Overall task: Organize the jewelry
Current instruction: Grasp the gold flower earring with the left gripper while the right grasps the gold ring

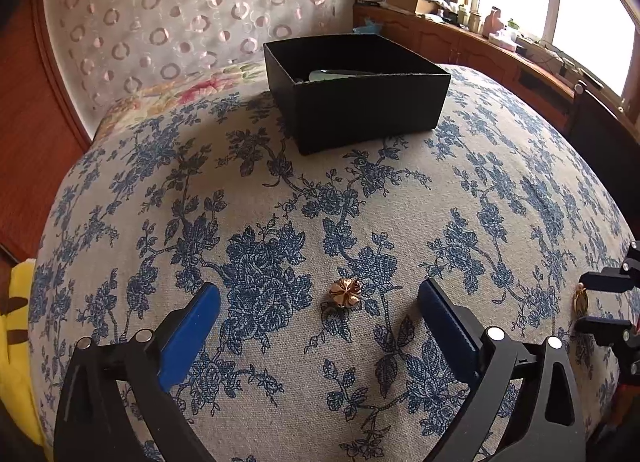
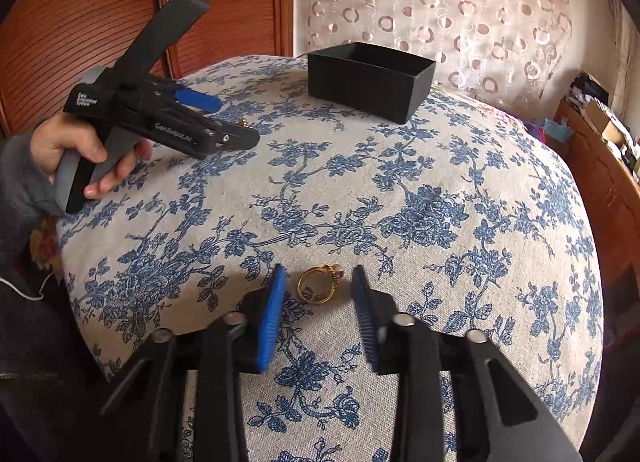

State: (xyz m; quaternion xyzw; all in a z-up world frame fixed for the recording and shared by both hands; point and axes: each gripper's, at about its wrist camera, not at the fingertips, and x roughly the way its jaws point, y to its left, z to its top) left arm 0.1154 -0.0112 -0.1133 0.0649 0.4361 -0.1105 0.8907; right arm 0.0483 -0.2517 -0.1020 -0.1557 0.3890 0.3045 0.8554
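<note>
A small rose-gold flower-shaped piece (image 1: 345,292) is lying on the blue-flowered cloth (image 1: 400,213), near the front, its petals facing up. A gold ring (image 2: 319,285) with a pinkish stone setting is resting on the same cloth well to its right, the band tilted so that its opening is showing, the setting on the far right side of it. An open black box (image 1: 360,101) is sitting upright farther back on the cloth, well apart from both pieces, with a pale green object (image 1: 332,73) lying inside.
</note>
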